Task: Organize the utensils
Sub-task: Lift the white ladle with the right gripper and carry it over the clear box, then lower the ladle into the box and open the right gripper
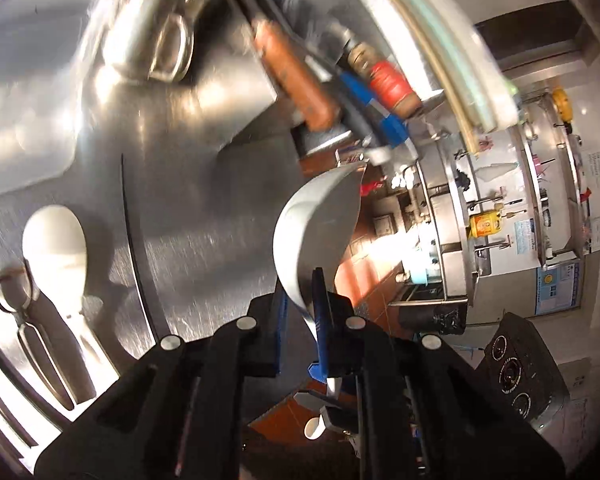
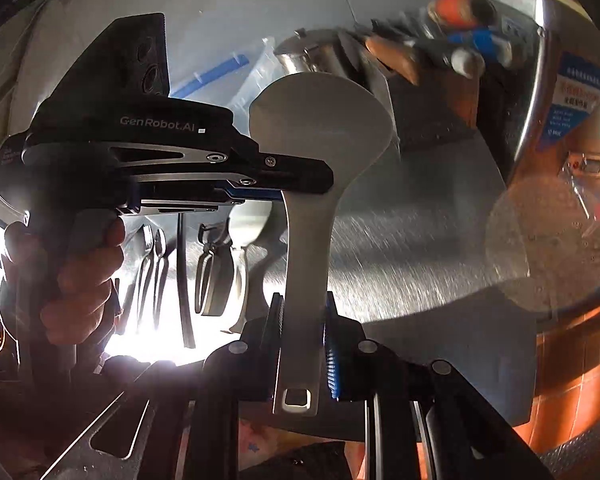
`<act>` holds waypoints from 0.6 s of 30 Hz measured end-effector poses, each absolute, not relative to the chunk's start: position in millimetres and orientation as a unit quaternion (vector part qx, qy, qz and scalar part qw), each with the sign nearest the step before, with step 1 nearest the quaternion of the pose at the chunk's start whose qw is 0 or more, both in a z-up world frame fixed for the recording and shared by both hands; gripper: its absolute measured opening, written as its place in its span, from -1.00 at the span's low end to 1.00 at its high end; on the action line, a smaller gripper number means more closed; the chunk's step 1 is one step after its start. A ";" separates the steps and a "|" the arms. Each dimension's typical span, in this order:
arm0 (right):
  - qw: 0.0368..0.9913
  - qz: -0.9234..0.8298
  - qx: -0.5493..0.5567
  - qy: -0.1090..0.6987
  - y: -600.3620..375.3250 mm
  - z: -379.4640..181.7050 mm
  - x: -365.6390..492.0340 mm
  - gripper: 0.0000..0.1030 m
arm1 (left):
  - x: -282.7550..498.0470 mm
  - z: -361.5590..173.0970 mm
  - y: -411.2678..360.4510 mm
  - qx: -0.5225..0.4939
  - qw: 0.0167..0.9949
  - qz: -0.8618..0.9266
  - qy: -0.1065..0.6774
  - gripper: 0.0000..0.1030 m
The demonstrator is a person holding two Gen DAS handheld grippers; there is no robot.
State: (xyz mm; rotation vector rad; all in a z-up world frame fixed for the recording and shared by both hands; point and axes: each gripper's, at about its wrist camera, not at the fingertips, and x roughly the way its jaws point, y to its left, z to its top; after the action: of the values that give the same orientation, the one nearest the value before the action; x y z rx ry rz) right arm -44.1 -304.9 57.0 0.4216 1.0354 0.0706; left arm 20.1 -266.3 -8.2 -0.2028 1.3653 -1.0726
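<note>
A white rice paddle (image 2: pixel 320 128) is held up over the steel counter (image 2: pixel 400 248). My right gripper (image 2: pixel 302 312) is shut on its handle, with the broad head pointing up and away. My left gripper (image 2: pixel 324 178), seen from the side with a hand (image 2: pixel 80 276) on its grip, clamps the paddle at its neck. In the left wrist view the same paddle (image 1: pixel 320 216) appears edge-on between the shut fingers of the left gripper (image 1: pixel 306 304). A second white paddle (image 1: pixel 54 240) lies flat on the counter at the left.
Metal tongs (image 2: pixel 212 276) and forks and spoons (image 2: pixel 152 272) lie in a row on the counter. A holder of knives with orange, blue and red handles (image 1: pixel 300 80) stands at the back beside a steel cup (image 1: pixel 152 40). Cutting boards (image 1: pixel 440 60) lean to the right.
</note>
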 end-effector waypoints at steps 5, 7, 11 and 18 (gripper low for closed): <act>0.885 0.093 0.125 0.438 -276.6 109.9 66.6 -0.59 | 99.7 79.8 -205.4 -0.107 0.723 -0.456 0.507 -0.78; 0.879 0.114 0.122 0.447 -266.5 106.5 126.4 -0.58 | 150.1 91.8 -181.5 -0.110 0.740 -0.423 0.511 -0.78; 0.844 0.115 0.140 0.505 -242.8 66.6 220.6 -0.58 | 241.9 55.7 -158.3 -0.110 0.731 -0.358 0.571 -0.78; 0.753 0.060 0.144 0.640 -228.8 -24.5 301.9 -0.62 | 315.4 -83.9 -159.8 -0.120 0.625 -0.296 0.712 -0.76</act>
State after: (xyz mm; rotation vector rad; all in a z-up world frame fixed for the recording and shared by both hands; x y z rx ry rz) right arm 301.9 -228.8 -24.5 0.3154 1.3967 0.1302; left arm 315.4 -159.8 -83.9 -0.2763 1.6346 -0.6795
